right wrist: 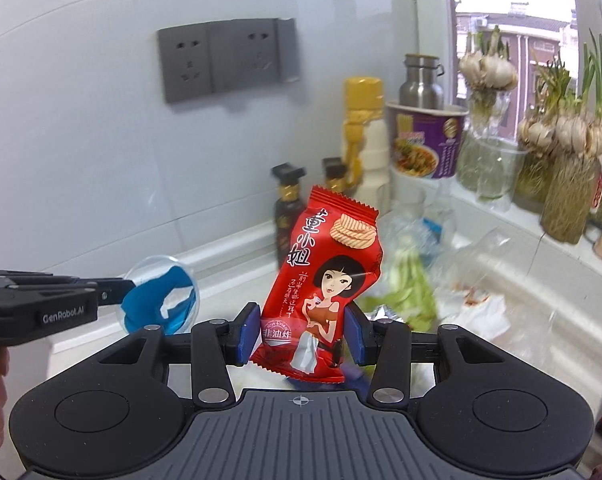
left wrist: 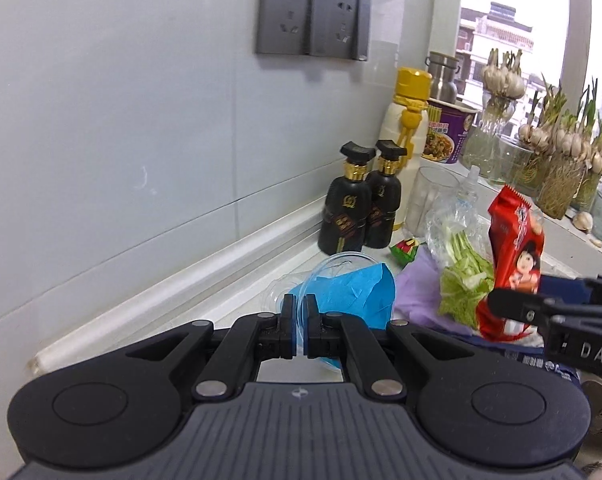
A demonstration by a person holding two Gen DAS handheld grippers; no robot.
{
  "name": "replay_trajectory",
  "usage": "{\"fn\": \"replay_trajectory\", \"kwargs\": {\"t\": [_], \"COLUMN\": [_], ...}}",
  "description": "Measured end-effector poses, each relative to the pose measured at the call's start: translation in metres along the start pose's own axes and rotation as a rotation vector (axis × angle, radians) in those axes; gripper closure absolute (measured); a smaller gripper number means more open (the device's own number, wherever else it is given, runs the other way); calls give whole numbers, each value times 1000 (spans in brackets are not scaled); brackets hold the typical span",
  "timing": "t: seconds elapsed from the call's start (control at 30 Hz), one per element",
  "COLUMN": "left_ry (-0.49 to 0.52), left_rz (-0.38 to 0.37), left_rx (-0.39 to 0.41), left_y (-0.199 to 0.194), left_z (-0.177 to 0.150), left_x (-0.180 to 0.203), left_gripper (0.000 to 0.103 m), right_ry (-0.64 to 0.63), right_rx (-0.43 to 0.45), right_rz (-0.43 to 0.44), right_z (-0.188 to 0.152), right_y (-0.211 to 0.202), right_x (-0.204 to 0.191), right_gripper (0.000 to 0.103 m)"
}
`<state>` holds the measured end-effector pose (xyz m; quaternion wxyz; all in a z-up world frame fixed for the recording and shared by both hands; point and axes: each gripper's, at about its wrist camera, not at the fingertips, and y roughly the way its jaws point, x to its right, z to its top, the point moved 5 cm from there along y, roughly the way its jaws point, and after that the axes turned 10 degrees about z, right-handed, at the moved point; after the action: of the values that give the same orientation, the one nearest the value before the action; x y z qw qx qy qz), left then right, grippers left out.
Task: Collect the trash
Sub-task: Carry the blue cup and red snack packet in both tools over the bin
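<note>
My left gripper [left wrist: 300, 306] is shut on the rim of a clear plastic cup [left wrist: 333, 266] stuffed with crumpled blue paper [left wrist: 353, 288]. The right wrist view has that cup [right wrist: 163, 300] lifted at the left, pinched by the left gripper [right wrist: 119, 290]. My right gripper [right wrist: 301, 330] is shut on the lower part of a red snack packet [right wrist: 329, 280], which stands upright between the blue pads. From the left wrist view the same packet [left wrist: 515, 256] appears at the right with the right gripper [left wrist: 501, 304] on it.
Two dark bottles [left wrist: 359, 204] stand by the tiled wall, beside a yellow-capped bottle [left wrist: 405, 128] and a purple noodle cup [right wrist: 425, 140]. Green leaves in plastic [left wrist: 461, 248], clear wrappers [right wrist: 473, 264] and a tissue litter the counter. Jars of sprouting garlic [right wrist: 565, 152] line the windowsill.
</note>
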<state>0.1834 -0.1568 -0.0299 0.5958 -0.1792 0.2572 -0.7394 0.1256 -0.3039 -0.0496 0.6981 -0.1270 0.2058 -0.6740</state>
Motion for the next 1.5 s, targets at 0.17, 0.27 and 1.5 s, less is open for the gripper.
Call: {"fn": "replay_trajectory", "kwargs": {"t": [0.17, 0.27, 1.5], "left_ry": [-30, -56, -494], "left_rz": [14, 24, 297], "left_rx": [-6, -13, -198], "left_y": [-18, -27, -94], "left_z": [-14, -22, -159], "left_x": [-19, -30, -204], "left_gripper": [101, 101, 101], "right_ry": [1, 5, -217], "right_rx": [-35, -56, -300], "right_rz": [40, 56, 330], "right_z": [-17, -27, -99], "right_y": [-8, -10, 20], "right_x": [-21, -32, -210], "right_gripper": [60, 60, 60]}}
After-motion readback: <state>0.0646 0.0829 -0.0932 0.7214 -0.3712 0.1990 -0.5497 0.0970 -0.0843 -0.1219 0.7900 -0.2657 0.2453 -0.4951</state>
